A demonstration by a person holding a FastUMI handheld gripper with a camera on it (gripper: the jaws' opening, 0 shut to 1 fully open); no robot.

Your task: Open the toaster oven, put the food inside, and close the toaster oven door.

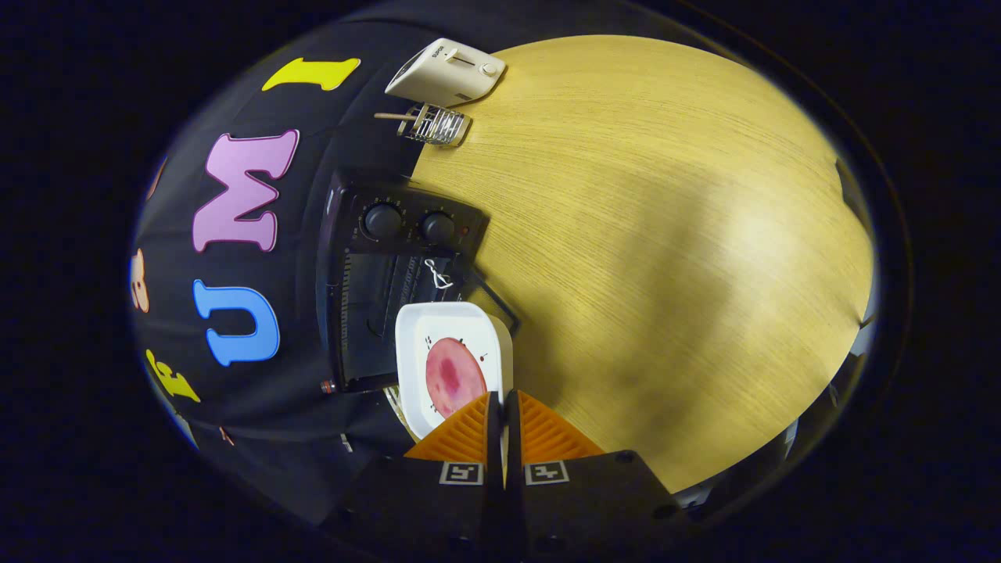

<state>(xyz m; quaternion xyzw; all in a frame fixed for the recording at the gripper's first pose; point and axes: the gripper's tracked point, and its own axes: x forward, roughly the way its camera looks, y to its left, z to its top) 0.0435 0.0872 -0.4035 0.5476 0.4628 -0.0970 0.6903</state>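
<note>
Gripping the rim of a white dish [450, 328], the fingers [501, 407] are pressed nearly together, with the dish's near edge pinched in the thin slot between them. The dish is square with rounded corners, and a round pink slice of food [453, 377] lies in it, close to the fingertips.

Held up like that, the dish sits in front of the oven's [391, 289] mouth. The oven is a dark box standing at the counter's [665, 258] edge, against the black cloth wall. Its door [493, 301] is down and open, and the dark inside, with the rack's thin bars, shows beyond the dish. Two round knobs [410, 224] sit side by side on its front panel, next to the opening. A small white twist of cord or wire [438, 275] hangs near the opening; what it is tied to I can't make out.

Farther along the same edge of the counter stands a small wire rack [435, 125] with a wooden stick poking out of it, and just beyond that a white toaster [447, 72]. Pale wood grain covers the counter, bare across its wide middle.
</note>
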